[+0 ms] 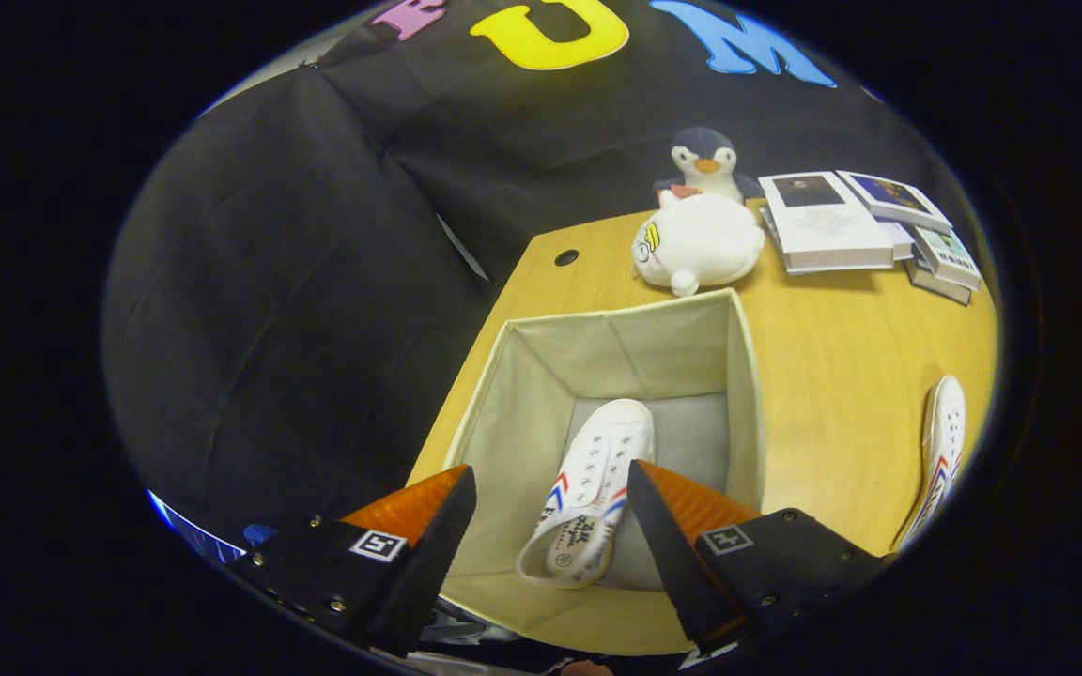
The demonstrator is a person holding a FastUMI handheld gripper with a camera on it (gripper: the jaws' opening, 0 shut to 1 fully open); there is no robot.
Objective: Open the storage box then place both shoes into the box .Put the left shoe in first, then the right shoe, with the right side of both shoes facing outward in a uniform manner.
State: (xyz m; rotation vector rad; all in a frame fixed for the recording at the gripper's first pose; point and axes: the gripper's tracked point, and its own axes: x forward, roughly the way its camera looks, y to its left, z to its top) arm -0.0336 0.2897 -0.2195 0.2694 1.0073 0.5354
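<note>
hovering: the gripper (pixel 550 507) hangs above the open storage box (pixel 746 376), fingers spread wide and pressing on nothing.
tool state: released; there's a clear gap between the two fingers, and the shoe seen through that gap lies below them, not in their grip.
first shoe: a white shoe (pixel 588 488) lies on the box floor, just ahead of and between the fingers, toe pointing away from the tool, heel opening nearest. it sits a little slanted, toward the middle of the floor.
second shoe: the other white shoe (pixel 940 451) waits on the wooden table (pixel 832 357), well off to the tool's right, outside the box wall, lying along the table edge.
step in hand: by my reading, one shoe is in and the pickup of the second comes next.
how to do it well: lift clear of the box rim before swinging right, so the fingers don't catch the soft fabric wall. come down over the shoe's mid-body, straddle it across its width and close firmly but not hard; canvas gives. carry it level.
placement tip: set it down beside the first shoe, toe the same way, same side facing out; the free strip of floor toward the tool's right looks roomier.
beyond the box: a white plush toy (pixel 699 242), a penguin toy (pixel 705 161) and stacked books (pixel 832 225), all well away from the work.
risk: nudging the placed shoe out of line when lowering the second.
</note>
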